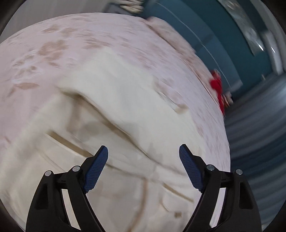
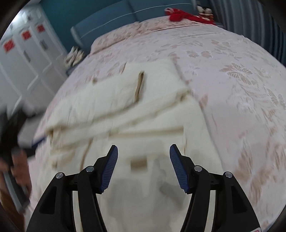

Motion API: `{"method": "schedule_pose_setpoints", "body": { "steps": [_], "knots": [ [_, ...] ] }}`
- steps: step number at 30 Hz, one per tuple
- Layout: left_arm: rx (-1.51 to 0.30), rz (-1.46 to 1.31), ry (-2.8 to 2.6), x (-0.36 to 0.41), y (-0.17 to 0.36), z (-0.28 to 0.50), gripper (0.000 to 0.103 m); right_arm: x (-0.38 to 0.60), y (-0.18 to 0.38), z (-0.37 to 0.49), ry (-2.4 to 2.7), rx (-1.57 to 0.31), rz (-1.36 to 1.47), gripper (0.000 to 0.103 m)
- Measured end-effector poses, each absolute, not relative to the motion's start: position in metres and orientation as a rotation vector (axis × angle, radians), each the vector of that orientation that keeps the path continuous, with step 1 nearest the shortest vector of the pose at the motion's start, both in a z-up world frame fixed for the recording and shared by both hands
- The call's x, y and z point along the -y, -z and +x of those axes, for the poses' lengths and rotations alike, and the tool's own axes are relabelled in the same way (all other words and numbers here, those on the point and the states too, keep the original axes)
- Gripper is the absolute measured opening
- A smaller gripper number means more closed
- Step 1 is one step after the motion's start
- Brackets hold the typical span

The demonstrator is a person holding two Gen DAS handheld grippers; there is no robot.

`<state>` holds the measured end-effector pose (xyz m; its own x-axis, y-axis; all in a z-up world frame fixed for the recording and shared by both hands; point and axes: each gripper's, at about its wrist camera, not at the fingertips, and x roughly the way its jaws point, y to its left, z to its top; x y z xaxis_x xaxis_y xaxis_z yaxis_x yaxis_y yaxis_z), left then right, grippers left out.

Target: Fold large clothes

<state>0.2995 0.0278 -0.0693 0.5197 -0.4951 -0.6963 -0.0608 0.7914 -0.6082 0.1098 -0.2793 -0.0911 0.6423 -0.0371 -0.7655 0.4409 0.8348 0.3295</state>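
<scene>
A large cream garment (image 1: 114,110) with tan trim lies partly folded on the pink floral bedspread (image 1: 75,46). It also shows in the right wrist view (image 2: 135,110), with layers stacked and a tan-edged slit on top. My left gripper (image 1: 143,150) is open and empty, hovering above the garment's near part. My right gripper (image 2: 143,149) is open and empty above the garment's near end. The left gripper and the hand holding it (image 2: 12,157) show blurred at the left edge of the right wrist view.
A red cloth (image 2: 185,17) lies at the bed's far end by the teal headboard (image 2: 114,19); it also shows in the left wrist view (image 1: 219,89). White wardrobe doors (image 2: 26,53) stand left of the bed. Grey curtains (image 1: 259,125) hang beside the bed.
</scene>
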Motion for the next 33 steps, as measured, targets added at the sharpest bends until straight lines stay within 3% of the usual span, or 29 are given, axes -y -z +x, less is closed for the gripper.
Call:
{"method": "schedule_pose_setpoints", "body": {
  "steps": [8,16,17,18,20,22,24,28,33],
  "knots": [
    [-0.996,-0.901,0.125,-0.115,0.101,0.343,0.079,0.313,0.094,0.198,0.286,-0.799,0.608,0.060],
    [-1.060,-1.041,0.137,-0.124,0.135,0.353,0.074,0.313,0.131,0.238,0.272,-0.870,0.703,0.060],
    [-1.064,-1.048,0.142,-0.124,0.137,0.353,0.072,0.311,0.133,0.240,0.255,-0.871,0.715,0.050],
    [-1.075,-1.060,0.146,-0.122,0.140,0.356,0.066,0.309,0.133,0.242,0.233,-0.867,0.720,0.039],
    [-1.090,-1.067,0.134,-0.122,0.145,0.364,0.051,0.306,0.129,0.244,0.216,-0.870,0.699,0.005],
    [-1.100,-1.026,0.122,-0.123,0.143,0.371,0.025,0.308,0.112,0.242,0.181,-0.819,0.703,0.004],
    [-1.080,-0.985,0.116,-0.126,0.131,0.373,0.013,0.310,0.077,0.228,0.148,-0.728,0.680,0.004],
    [-1.004,-0.855,0.153,-0.124,0.100,0.359,0.010,0.301,0.040,0.191,0.115,-0.646,0.588,0.003],
    [-1.035,-0.601,0.088,-0.100,0.111,0.343,0.008,0.285,0.102,0.187,0.222,-0.847,0.446,0.003]
  ]
}}
